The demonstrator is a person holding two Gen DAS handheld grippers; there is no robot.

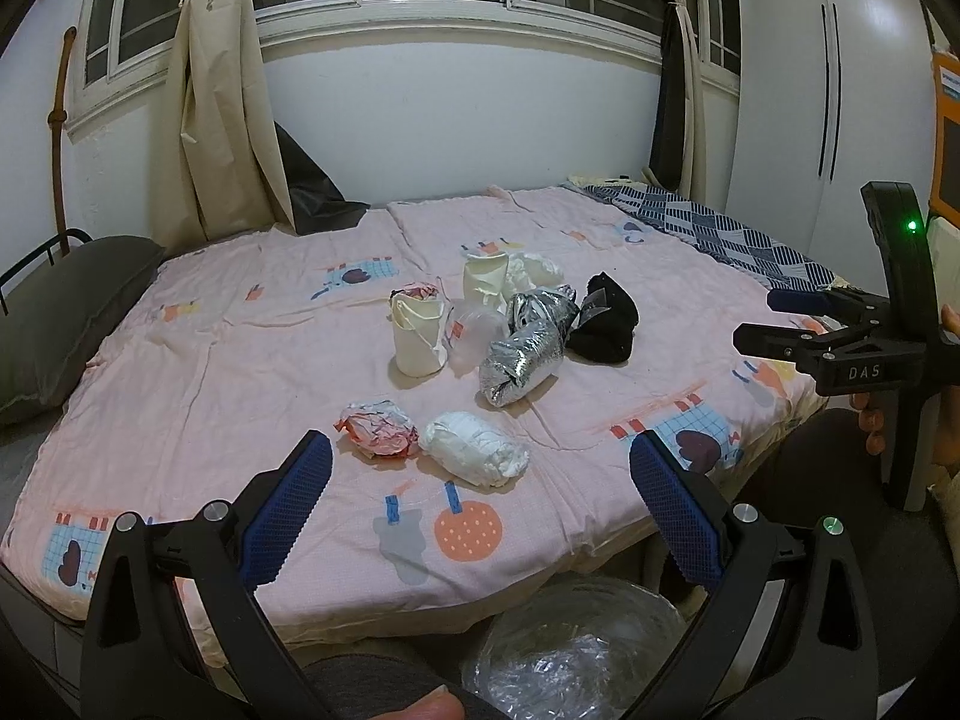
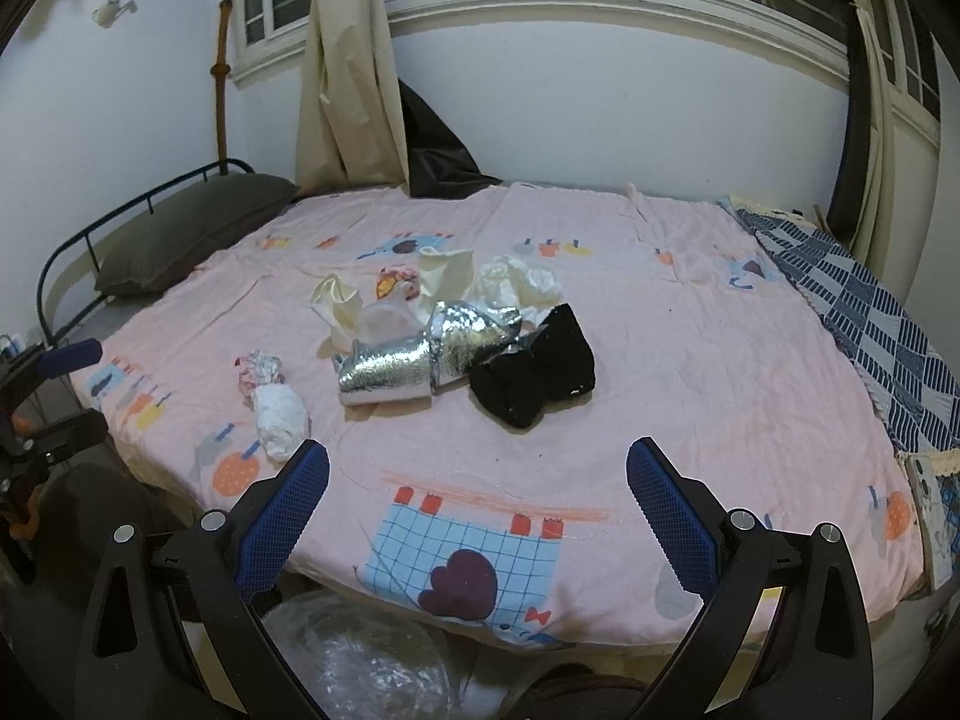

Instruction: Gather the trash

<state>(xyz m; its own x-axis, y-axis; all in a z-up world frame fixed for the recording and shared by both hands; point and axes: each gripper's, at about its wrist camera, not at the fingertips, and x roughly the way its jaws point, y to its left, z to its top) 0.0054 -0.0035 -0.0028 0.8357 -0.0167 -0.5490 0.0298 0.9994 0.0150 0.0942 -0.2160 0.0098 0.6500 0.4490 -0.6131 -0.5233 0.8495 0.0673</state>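
Note:
Trash lies in a heap on the pink bedspread (image 1: 198,372): a crumpled pink-and-white wrapper (image 1: 378,427), a white tissue wad (image 1: 474,447), a silver foil bag (image 1: 528,354), a black cloth bundle (image 1: 603,321), cream paper cups (image 1: 417,330) and a clear plastic cup (image 1: 474,330). My left gripper (image 1: 480,510) is open and empty, just short of the wrapper and wad. My right gripper (image 2: 477,516) is open and empty over the bed's near edge, short of the foil bag (image 2: 420,360) and black bundle (image 2: 534,366). The right gripper also shows at the left view's right edge (image 1: 774,318).
A bin lined with clear plastic (image 1: 576,648) stands on the floor below the bed's near edge, also in the right wrist view (image 2: 360,660). A grey pillow (image 2: 192,228) lies at the bed's left end and a blue patterned blanket (image 2: 870,324) at the right.

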